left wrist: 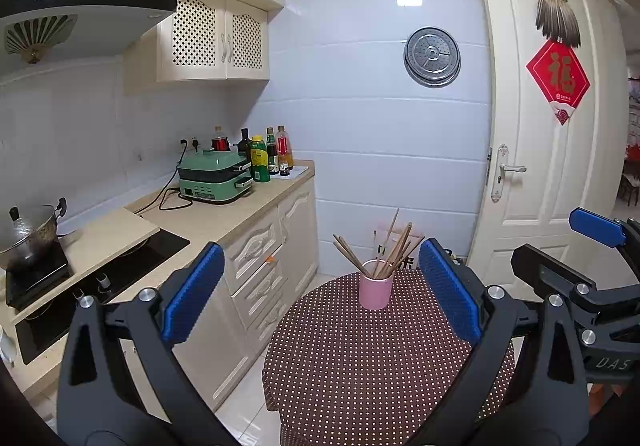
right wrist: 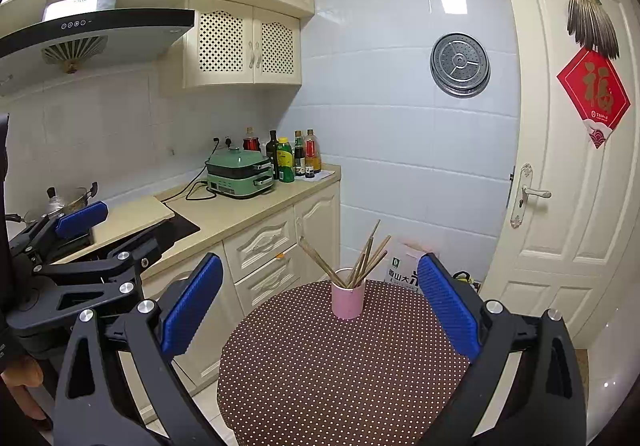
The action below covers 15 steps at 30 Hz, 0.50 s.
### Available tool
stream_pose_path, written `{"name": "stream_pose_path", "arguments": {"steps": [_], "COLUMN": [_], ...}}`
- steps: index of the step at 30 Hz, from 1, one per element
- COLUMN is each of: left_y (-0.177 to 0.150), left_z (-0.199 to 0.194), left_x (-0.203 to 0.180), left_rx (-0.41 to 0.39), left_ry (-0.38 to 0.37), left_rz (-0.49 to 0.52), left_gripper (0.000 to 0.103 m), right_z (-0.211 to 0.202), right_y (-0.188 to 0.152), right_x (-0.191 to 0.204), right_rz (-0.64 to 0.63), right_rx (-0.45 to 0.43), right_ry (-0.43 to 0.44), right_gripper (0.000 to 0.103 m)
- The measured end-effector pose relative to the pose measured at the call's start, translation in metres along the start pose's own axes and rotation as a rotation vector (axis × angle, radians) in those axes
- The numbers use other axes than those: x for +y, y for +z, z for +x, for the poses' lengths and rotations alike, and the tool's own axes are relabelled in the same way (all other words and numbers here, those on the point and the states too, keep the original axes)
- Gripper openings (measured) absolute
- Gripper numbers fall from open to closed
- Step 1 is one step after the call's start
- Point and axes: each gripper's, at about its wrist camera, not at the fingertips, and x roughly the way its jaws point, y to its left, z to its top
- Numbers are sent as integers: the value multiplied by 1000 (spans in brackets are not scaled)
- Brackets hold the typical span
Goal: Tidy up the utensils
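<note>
A pink cup stands upright near the far edge of a small round table with a brown dotted cloth. Several wooden chopsticks stick out of it, fanned left and right. My left gripper hovers above the near side of the table, open and empty, with the cup seen between its blue pads. My right gripper is also open and empty, at about the same height and distance. Each gripper shows at the edge of the other's view.
A kitchen counter runs along the left with a green cooker, several bottles, a cooktop and a pot. A white door is on the right. A printed bag stands behind the table.
</note>
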Motion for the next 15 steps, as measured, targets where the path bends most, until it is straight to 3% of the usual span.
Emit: {"name": "stream_pose_path", "arguments": {"steps": [15], "left_y": [0], "left_z": [0], "left_x": [1], "left_rx": [5], "left_ry": [3], "left_rz": [4], "left_gripper": [96], "right_z": [2], "right_y": [-1], "right_x": [-1], "right_rz": [5], "right_rx": [7], "right_ry": [5], "right_gripper": [94]}}
